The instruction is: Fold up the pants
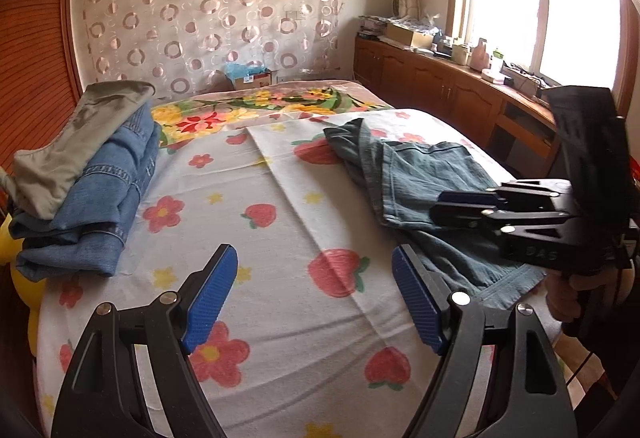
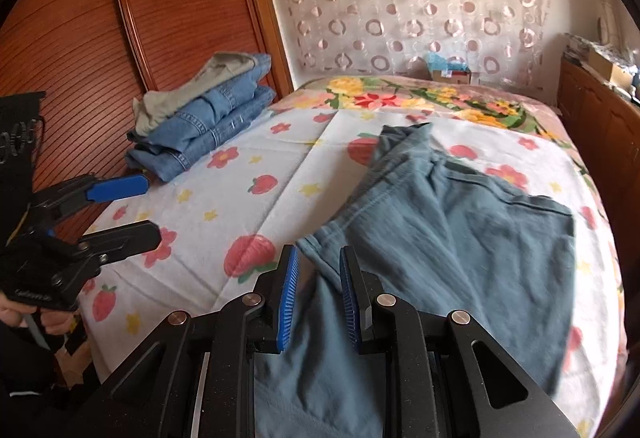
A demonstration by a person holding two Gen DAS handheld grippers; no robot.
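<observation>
Teal pants (image 1: 416,174) (image 2: 480,238) lie spread and creased on the right half of the bed, one leg hem reaching the near edge. My right gripper (image 2: 319,252) (image 1: 438,207) hovers low over that leg. Its blue pads stand a narrow gap apart; the cloth shows between them without being pinched. My left gripper (image 1: 314,258) (image 2: 151,209) is wide open over the bare flowered sheet (image 1: 260,178), left of the pants, with nothing between its fingers. A hand (image 1: 568,298) holds the right gripper's handle.
A stack of folded blue jeans (image 1: 108,174) (image 2: 208,122) topped by a grey-green garment (image 1: 72,142) sits at the bed's far left against a ribbed wooden panel (image 1: 32,78). Wooden cabinets (image 1: 432,78) run along the right under a bright window. A cardboard box (image 1: 252,78) stands beyond the bed.
</observation>
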